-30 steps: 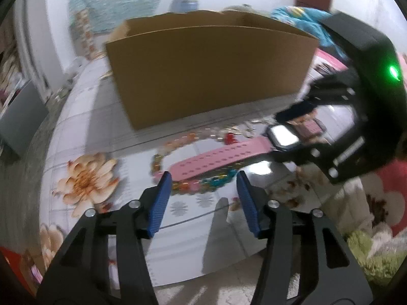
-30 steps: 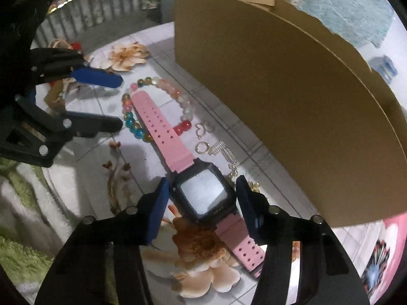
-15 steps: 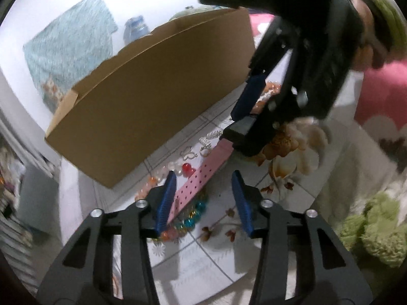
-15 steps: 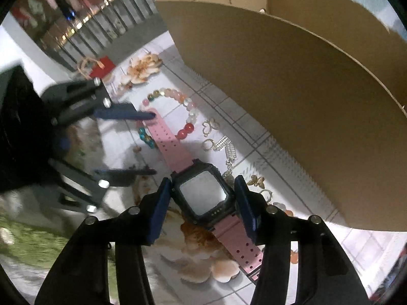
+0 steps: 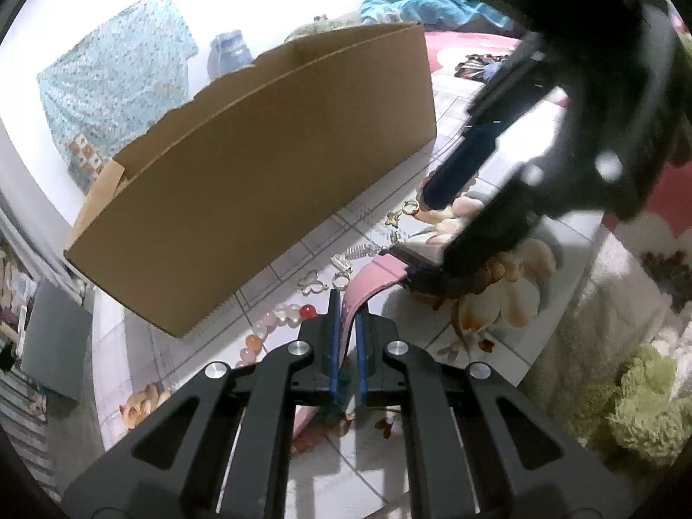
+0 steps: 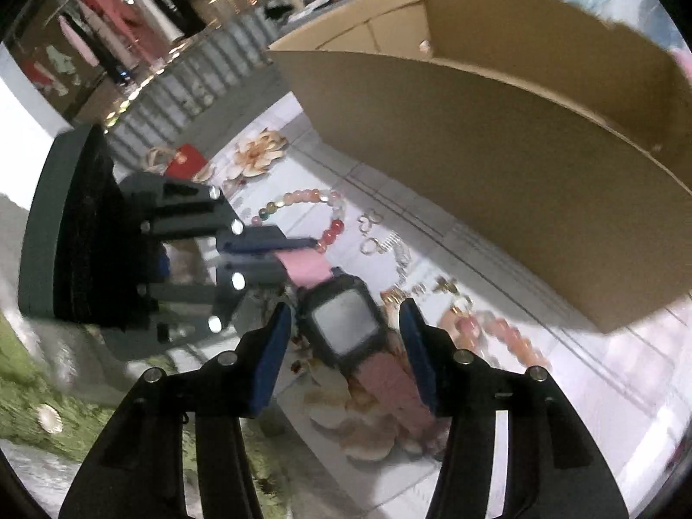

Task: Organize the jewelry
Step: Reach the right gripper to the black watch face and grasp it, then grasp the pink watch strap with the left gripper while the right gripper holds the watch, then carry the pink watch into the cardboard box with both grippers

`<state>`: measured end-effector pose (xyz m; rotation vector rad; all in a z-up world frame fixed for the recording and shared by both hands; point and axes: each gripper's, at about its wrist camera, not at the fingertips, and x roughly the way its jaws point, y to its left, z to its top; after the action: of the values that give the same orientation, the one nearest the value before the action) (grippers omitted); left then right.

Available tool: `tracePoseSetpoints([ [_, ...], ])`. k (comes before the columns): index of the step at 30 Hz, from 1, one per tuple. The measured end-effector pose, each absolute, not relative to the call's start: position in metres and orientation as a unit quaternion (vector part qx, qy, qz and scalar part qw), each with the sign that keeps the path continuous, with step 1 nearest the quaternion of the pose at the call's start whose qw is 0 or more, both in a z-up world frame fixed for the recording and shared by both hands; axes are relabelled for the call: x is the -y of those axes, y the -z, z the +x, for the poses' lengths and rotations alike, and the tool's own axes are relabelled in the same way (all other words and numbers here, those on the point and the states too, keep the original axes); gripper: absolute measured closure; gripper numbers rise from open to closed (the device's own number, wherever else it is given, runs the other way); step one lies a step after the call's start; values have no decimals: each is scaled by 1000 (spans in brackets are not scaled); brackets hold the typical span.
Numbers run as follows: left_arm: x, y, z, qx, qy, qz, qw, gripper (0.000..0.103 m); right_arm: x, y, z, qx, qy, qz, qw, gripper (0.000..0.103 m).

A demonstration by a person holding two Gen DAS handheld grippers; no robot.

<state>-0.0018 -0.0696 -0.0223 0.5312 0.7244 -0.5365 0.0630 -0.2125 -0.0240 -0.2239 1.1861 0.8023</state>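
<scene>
Left wrist view: left gripper (image 5: 347, 337) just closed, pink watch (image 6: 346, 324) strap clamped, above desk (image 5: 207, 346) centre. Right gripper (image 6: 344, 346) parted, face straddled, contact unclear. Risk: strap slipped, bead bracelet (image 6: 302, 203) snagged during lift.

Floral tablecloth (image 5: 497, 302), patterned teal cloth (image 5: 112, 73) on the wall, fuzzy green fabric (image 5: 640, 402), red packet (image 6: 187, 161)

1. The left gripper (image 5: 348, 315) has just been closing and now pinches the pink watch (image 6: 346, 324) strap, which earlier lay flat between its spread jaws
2. The right gripper (image 6: 346, 350) has loosened from the watch case
</scene>
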Motion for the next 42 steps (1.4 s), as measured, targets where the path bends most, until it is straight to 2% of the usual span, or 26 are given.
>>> tracePoseSetpoints([
  [5, 69, 19, -10, -344, 260, 257, 865, 97, 221, 28, 35, -512, -303, -139, 792, 52],
  [15, 80, 12, -6, -347, 250, 265, 864, 97, 201, 44, 10, -465, -274, -196, 819, 54],
  [16, 81, 11, -6, -346, 250, 265, 865, 97, 199, 46, 9, -461, -268, -201, 822, 60],
  [18, 82, 8, -7, -343, 250, 262, 867, 97, 199, 47, 10, -453, -256, -193, 832, 63],
  [23, 76, -3, 1, -355, 252, 225, 872, 99, 208, 43, 12, -444, -236, -140, 853, 80],
  [25, 72, -9, 6, -364, 254, 201, 873, 99, 211, 40, 12, -436, -227, -124, 862, 97],
  [42, 73, -64, 3, -367, 288, 143, 873, 99, 231, 16, -3, -378, -188, -8, 906, 93],
])
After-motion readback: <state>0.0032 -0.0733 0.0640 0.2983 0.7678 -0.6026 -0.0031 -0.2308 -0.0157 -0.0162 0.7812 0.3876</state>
